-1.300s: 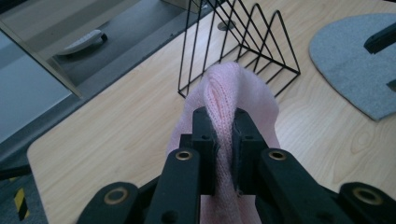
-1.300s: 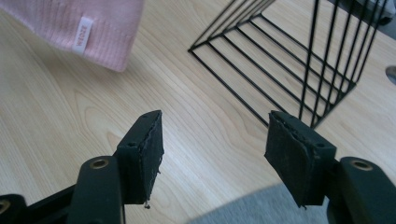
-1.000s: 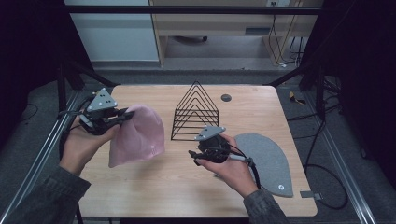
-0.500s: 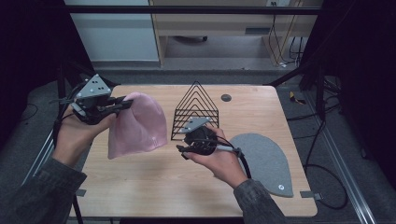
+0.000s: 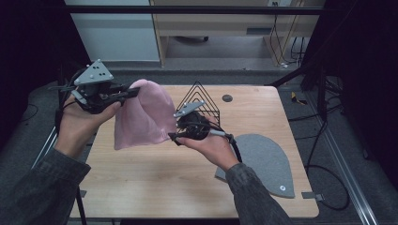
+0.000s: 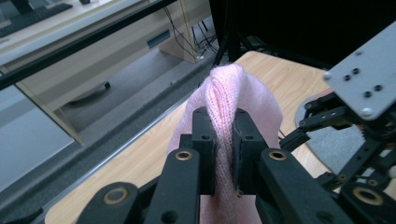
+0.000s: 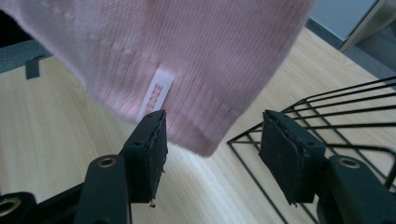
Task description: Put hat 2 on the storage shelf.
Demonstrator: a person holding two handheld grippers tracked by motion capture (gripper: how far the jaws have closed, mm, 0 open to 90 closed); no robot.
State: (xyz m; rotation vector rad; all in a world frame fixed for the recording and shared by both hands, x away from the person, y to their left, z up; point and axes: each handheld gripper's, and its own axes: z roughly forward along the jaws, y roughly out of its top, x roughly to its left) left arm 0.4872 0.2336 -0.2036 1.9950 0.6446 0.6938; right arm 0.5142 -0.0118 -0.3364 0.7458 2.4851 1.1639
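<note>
My right tongs [image 7: 212, 154] stand about half open, and their jaws have just been closing, with nothing pressed between the pads yet. The lower hem of the pink knit hat [image 7: 187, 60] hangs just ahead of them, its small white label [image 7: 156, 93] near one pad. If I close now, I judge I may catch only air, or nip just the label and a thin bit of hem, which could slip out once I pull. The black wire rack [image 7: 327, 116] stands just beside my other pad on the tabletop [image 7: 56, 126]; a careless sweep could hook a wire and drag or tip it.

Farther off, my left tongs [image 6: 223, 140] are clenched on a fold of the hat's top edge, holding it lifted clear of the tabletop, between my two hands. That is a narrow pinch of stretchy knit, so a hard tug from the right could pull it free and drop the hat. The grey felt piece [image 5: 263, 159] lies well apart.
</note>
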